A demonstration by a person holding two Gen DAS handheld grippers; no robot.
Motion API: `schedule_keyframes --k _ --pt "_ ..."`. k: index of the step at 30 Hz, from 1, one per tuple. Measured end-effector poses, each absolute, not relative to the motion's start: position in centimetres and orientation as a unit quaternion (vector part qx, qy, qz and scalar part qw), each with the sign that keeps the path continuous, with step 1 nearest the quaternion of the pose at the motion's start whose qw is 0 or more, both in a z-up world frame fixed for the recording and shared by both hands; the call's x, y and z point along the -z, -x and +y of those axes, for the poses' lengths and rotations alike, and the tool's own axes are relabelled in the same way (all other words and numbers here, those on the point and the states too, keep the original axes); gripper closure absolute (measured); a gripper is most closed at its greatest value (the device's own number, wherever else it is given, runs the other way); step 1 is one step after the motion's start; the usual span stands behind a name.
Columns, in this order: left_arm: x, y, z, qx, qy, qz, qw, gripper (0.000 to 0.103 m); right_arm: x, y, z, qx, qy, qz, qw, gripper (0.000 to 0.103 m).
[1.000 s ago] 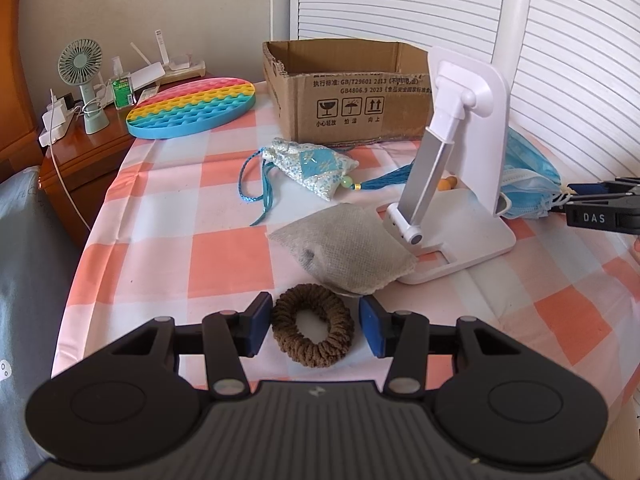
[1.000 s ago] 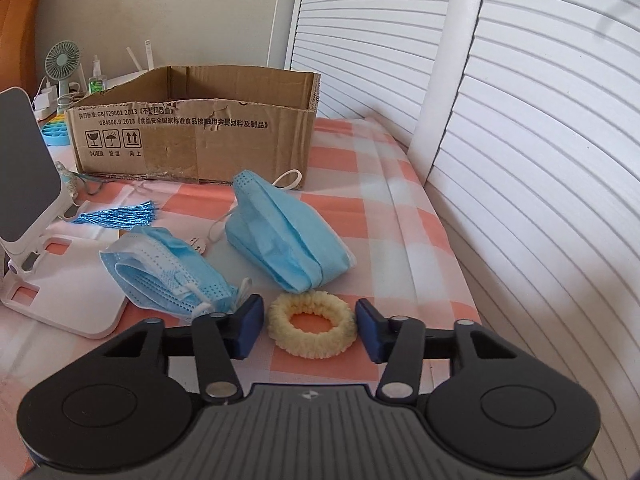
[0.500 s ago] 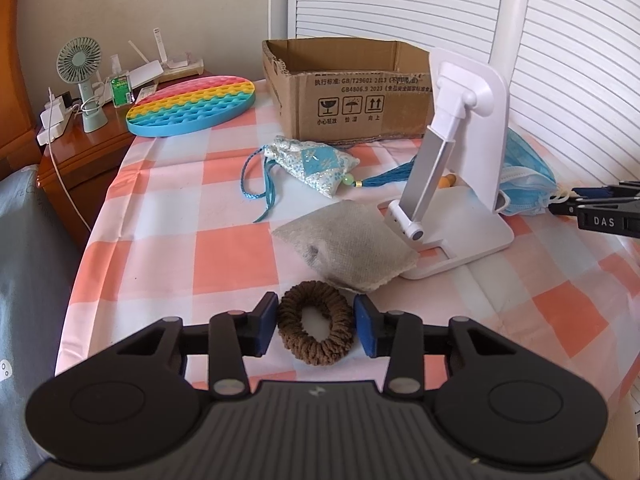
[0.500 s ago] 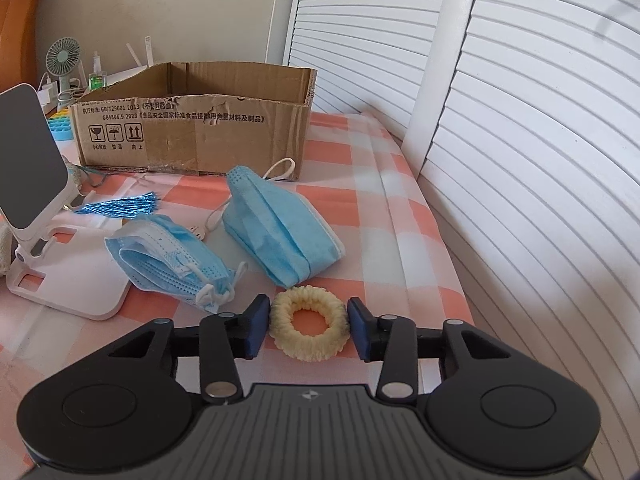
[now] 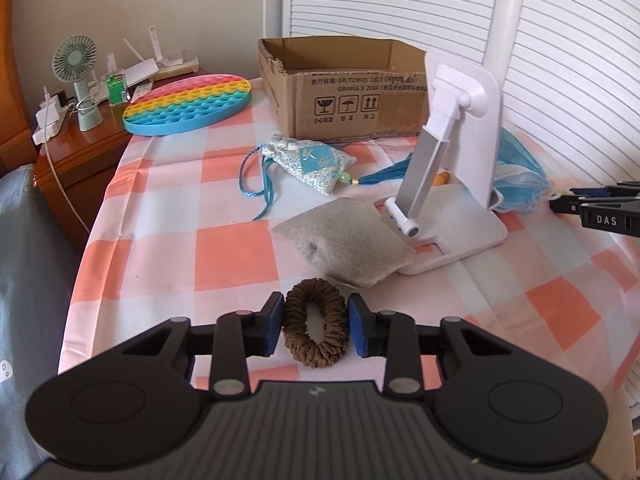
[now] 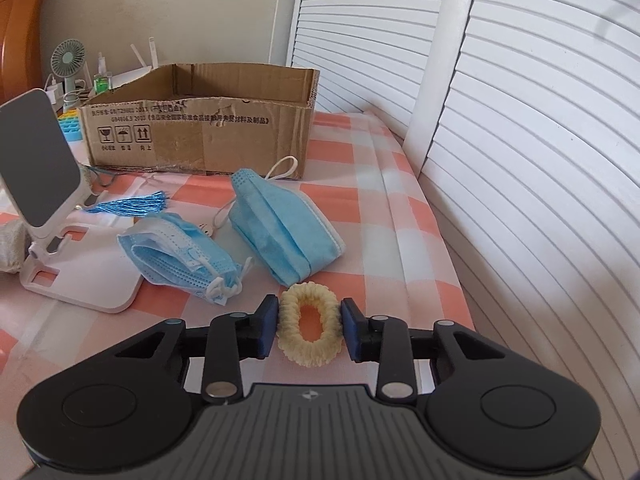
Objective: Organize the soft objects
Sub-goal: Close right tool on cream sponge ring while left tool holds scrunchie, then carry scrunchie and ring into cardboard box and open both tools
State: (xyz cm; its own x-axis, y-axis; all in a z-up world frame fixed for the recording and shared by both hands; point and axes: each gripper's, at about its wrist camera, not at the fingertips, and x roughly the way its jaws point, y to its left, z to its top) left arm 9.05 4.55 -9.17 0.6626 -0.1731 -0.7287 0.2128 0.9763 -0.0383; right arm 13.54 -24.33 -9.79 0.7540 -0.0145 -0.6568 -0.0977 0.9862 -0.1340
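Observation:
My left gripper [image 5: 315,330] is shut on a brown scrunchie [image 5: 315,330], squeezing it into an oval at the near edge of the checked tablecloth [image 5: 236,256]. My right gripper [image 6: 309,329] is shut on a cream scrunchie [image 6: 309,329], also squeezed narrow. A grey sachet [image 5: 346,245] and a floral pouch [image 5: 310,162] with a blue tassel lie ahead of the left gripper. Two blue face masks [image 6: 180,256] [image 6: 282,226] lie ahead of the right gripper. An open cardboard box [image 5: 344,88] [image 6: 200,132] stands at the back.
A white phone stand [image 5: 452,172] [image 6: 52,216] stands mid-table between the grippers. A rainbow pop-it toy [image 5: 188,104] lies at back left. A wooden nightstand [image 5: 60,148] with a small fan is to the left. White louvred doors [image 6: 520,120] run along the right.
Both grippers have closed in on their scrunchies, from wide open around them to squeezing them into ovals. Both views have lifted slightly.

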Motion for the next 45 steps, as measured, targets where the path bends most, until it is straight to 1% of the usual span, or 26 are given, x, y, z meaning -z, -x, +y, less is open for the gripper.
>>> schedule_keyframes --k 15,21,30,37,45 --pt "5.9 -8.0 5.5 0.170 -0.051 0.409 0.895 0.070 6.6 -10.9 -24.5 -0.080 0.090 0.343 0.931 0.065" --pt "3.6 -9.0 6.3 0.174 -0.060 0.398 0.898 0.070 5.1 -10.9 -24.4 -0.106 0.091 0.338 0.931 0.065" --pt "0.1 -13.7 6.5 0.188 -0.068 0.375 0.905 0.070 2.7 -12.6 -23.8 -0.147 0.085 0.323 0.931 0.065" --pt "-1.1 -18.9 4.2 0.200 -0.086 0.363 0.906 0.070 1.5 -14.7 -22.4 -0.181 0.071 0.318 0.928 0.065" --pt "-2.1 -26.1 1.0 0.202 -0.099 0.356 0.907 0.070 0.6 -17.4 -20.2 -0.196 0.093 0.302 0.928 0.065"
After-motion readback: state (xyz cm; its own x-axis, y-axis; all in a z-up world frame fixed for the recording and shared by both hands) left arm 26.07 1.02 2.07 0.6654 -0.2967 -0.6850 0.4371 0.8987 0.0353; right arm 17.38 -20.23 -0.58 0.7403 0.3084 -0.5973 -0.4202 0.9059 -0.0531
